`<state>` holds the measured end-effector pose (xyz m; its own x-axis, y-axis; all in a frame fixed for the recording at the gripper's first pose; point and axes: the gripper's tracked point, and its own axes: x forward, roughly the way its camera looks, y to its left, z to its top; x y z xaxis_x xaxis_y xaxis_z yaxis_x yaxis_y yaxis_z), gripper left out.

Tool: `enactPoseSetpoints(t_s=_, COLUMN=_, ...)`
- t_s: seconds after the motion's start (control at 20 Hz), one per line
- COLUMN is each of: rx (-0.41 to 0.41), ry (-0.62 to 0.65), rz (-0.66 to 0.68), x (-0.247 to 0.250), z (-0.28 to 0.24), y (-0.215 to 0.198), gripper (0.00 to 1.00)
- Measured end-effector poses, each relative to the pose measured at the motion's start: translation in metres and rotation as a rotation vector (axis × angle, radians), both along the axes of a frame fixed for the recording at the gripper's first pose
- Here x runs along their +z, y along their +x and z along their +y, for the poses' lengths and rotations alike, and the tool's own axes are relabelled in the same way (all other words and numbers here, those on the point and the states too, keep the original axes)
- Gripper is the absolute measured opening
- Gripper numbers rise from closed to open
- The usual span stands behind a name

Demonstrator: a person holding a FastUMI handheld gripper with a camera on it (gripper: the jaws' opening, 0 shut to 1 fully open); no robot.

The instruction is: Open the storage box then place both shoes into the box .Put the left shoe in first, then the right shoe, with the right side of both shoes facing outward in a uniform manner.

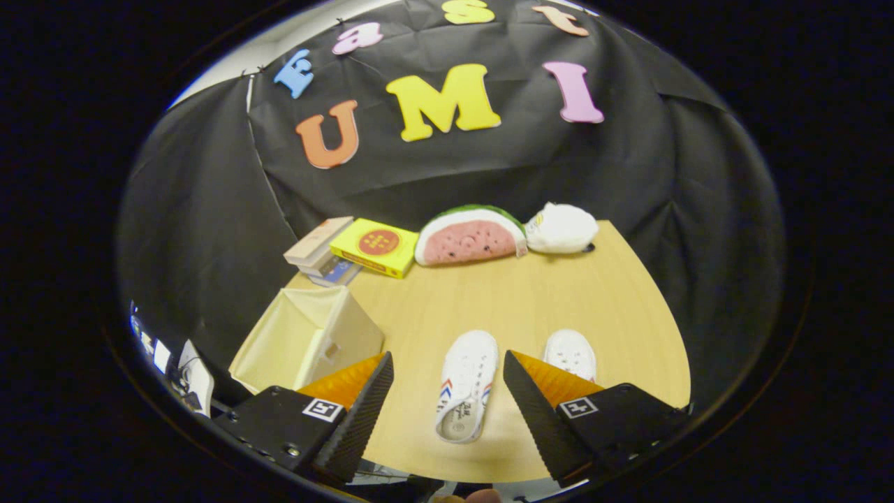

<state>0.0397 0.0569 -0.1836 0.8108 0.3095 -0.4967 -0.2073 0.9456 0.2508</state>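
A staged recording booth is shown rather than a lived-in room. Black cloth (209, 209) is draped as the booth's wall behind and around a pale wooden tabletop (559, 300), with creases and a seam visible where panels meet. Household props are arranged along the far edge: stacked books (323, 253), a yellow box (375, 246), a watermelon-slice plush (470, 237) and a white plush (562, 228). A pair of white shoes (466, 383) and a cream fabric storage box (307, 339) are set out nearer.
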Motion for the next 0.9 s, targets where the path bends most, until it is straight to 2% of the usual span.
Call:
enactPoseSetpoints(t_s=0.3, rx=0.009, ry=-0.038, rz=0.189, x=-0.079, z=-0.015, y=0.015, gripper=0.96)
enactPoseSetpoints(t_s=0.7, rx=0.061, ry=-0.062, rz=0.353, x=-0.147, z=-0.004, y=0.047, gripper=0.96)
enactPoseSetpoints(t_s=0.85, rx=0.087, ry=-0.045, rz=0.432, x=-0.164, z=0.004, y=0.055, gripper=0.93)
enactPoseSetpoints(t_s=0.9, rx=0.091, ry=-0.026, rz=0.464, x=-0.167, z=0.005, y=0.055, gripper=0.84)
